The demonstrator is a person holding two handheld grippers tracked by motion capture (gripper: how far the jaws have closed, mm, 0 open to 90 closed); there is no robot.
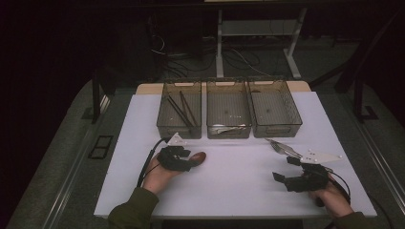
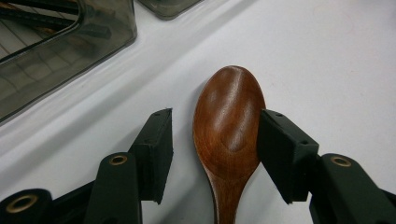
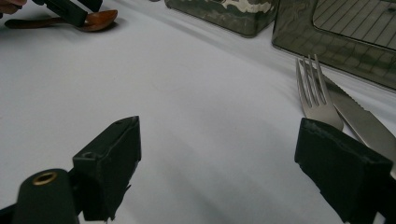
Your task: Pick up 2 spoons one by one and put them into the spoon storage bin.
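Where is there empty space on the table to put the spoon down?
The widest bare patch lies mid-table, between the wooden spoon and the fork, in front of the bins. The far left edge is bare too. It's crowded by the fork and knife.

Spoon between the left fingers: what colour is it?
Reddish-brown polished wood with visible grain; the spoon shows best in the left gripper view.

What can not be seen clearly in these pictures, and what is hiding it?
- Wooden spoon handle: cut off by the bottom edge in the left gripper view; under the left gripper in the high view.
- Fork and knife handles: behind the right gripper jaw in its view.
- Middle bin contents: too dim, high view.
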